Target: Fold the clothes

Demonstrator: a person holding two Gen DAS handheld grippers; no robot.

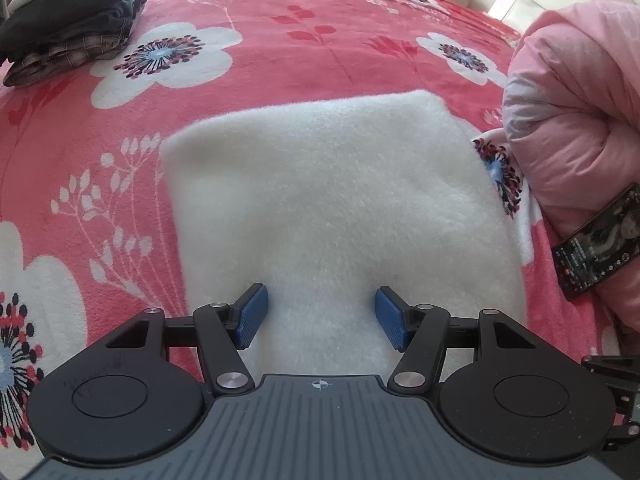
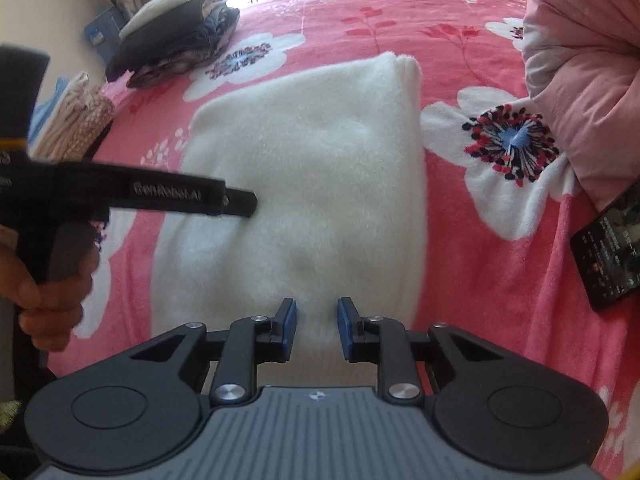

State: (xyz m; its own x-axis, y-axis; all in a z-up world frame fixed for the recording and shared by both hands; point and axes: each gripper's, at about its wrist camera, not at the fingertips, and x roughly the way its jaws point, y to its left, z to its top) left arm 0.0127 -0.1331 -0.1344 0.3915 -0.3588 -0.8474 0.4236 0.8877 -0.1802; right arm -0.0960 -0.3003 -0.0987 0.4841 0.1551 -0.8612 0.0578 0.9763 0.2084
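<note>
A fluffy white fleece garment [image 2: 304,168], already folded into a neat rectangle, lies on the pink floral bed [image 1: 280,36]. Left gripper [image 1: 321,317] and right gripper [image 2: 317,330] hover released, empty, at its near edge; a stack of folded clothes [image 1: 68,20] waits beyond, suggesting stacking remains.

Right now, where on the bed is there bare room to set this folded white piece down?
Bare bedspread lies between the white garment, the folded stack and the pink duvet. The right edge is crowded: phone against the duvet.
</note>
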